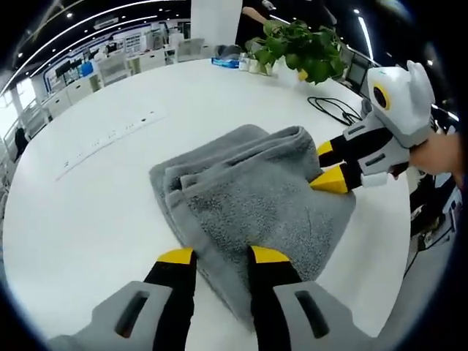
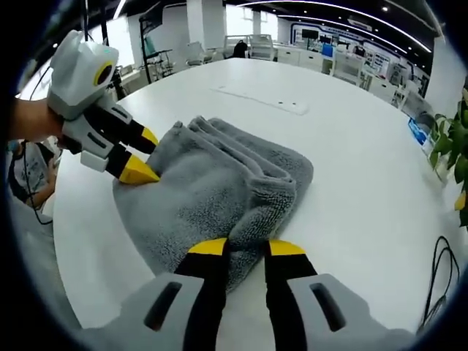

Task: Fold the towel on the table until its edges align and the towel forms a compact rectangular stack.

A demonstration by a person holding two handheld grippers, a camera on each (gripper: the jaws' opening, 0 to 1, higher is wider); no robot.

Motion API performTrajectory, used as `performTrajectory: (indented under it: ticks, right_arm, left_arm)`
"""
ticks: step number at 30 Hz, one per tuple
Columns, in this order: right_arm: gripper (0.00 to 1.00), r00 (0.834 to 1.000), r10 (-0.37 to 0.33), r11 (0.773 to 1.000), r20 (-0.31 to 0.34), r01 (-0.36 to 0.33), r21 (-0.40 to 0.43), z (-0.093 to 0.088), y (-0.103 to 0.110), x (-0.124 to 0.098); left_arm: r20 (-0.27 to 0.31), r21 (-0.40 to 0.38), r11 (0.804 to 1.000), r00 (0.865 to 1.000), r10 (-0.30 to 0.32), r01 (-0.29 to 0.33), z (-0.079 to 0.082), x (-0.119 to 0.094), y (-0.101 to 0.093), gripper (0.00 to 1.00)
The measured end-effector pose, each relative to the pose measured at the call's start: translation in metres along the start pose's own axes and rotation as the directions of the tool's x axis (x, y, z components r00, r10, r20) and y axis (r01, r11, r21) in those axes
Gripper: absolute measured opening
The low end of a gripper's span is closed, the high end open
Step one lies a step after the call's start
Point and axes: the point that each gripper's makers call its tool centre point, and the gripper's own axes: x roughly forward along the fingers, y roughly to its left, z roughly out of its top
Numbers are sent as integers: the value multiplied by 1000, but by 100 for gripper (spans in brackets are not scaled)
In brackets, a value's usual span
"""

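Grey towel [image 1: 248, 194] lying near the middle of the white round table [image 1: 88, 197], already doubled into a thick, uneven bundle with rolled layers along one side and edges not yet square. Left tool [image 1: 221, 256] set at one end, jaws narrowly parted with a fold of cloth between the yellow tips; whether truly pinched, cannot tell. Right tool [image 2: 247, 247] at the opposite end, same narrow gap straddling the edge; grip likewise cannot tell. Likely risks: catching only the top layer, so the lower plies slide out and the stack skews; pulling both ends unevenly, twisting the bundle; dragging it towards the table edge, the black cable [image 1: 333, 108] or the potted plant [image 1: 303, 47].
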Motion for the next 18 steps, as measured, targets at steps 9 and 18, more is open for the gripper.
performTrajectory:
  ticks: [9, 18]
  right_arm:
    - [24, 991, -28, 999, 133, 23, 41, 18, -1, -20]
    - [41, 969, -26, 998, 244, 11, 61, 35, 15, -45]
  left_arm:
    - [81, -29, 998, 995, 64, -61, 4, -21, 12, 42]
    - [143, -50, 995, 986, 90, -84, 3, -43, 13, 56]
